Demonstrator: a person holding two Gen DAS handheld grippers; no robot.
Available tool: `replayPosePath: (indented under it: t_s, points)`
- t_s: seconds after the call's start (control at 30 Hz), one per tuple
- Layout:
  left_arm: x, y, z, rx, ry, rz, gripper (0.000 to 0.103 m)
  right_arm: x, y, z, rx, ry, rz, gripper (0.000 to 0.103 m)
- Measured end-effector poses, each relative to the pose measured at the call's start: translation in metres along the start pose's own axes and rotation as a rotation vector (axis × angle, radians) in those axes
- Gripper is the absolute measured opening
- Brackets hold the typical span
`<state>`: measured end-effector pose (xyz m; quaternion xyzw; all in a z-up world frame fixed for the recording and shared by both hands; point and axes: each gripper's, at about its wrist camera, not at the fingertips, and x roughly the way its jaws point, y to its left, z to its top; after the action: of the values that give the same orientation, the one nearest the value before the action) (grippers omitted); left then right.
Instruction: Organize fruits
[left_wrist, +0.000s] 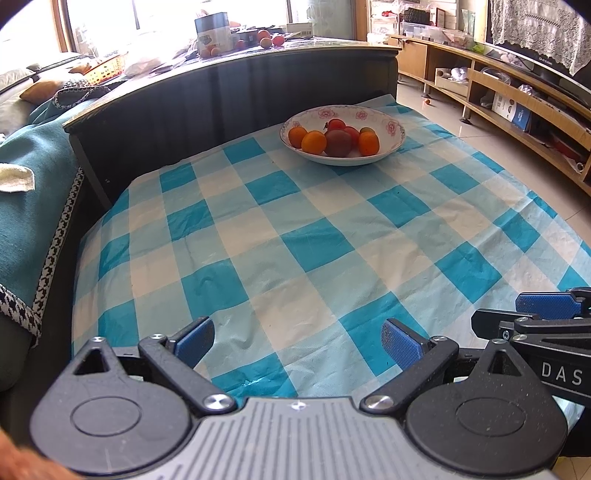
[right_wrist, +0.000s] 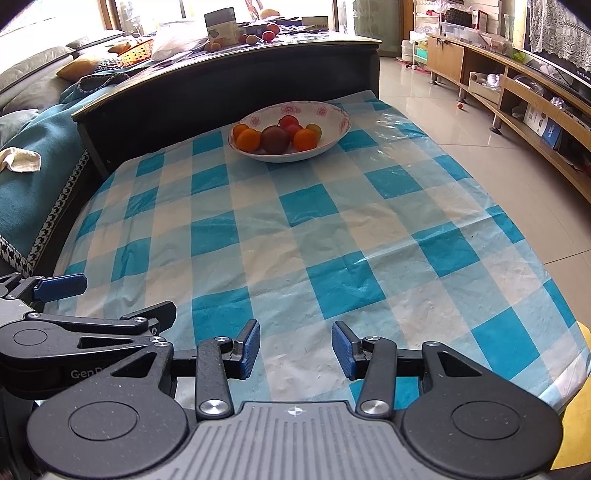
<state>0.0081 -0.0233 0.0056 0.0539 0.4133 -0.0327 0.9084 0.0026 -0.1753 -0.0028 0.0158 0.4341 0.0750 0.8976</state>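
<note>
Cloth (left_wrist: 295, 229) on table: blue/white/pale-blue check. Bowl (left_wrist: 391, 127): white w/ pink flower print round the rim. Fruits (left_wrist: 334, 140) in bowl: orange ones at front & sides, one dark purple-brown in middle, red ones behind. L tool (left_wrist: 297, 341): black arms, blue pads, grey ribbed body. R tool (right_wrist: 295, 345): same black/blue/grey. Sofa throw (left_wrist: 33, 206): teal w/ black-white houndstooth edge. Floor (right_wrist: 461, 125): pale glossy tile.

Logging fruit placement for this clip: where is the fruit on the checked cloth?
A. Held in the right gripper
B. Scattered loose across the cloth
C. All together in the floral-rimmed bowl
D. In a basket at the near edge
C: the fruit sits piled in the bowl; both grippers are open and hold nothing.
</note>
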Motion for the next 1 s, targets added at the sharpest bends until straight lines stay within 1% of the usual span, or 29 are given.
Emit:
replayPosePath:
  t_s: [1.0]
  points:
    - [-0.0011, 0.0002, -0.0032, 0.015, 0.003, 0.011, 0.103, 0.0008, 0.0011, -0.0018, -0.009, 0.013, -0.003, 0.040]
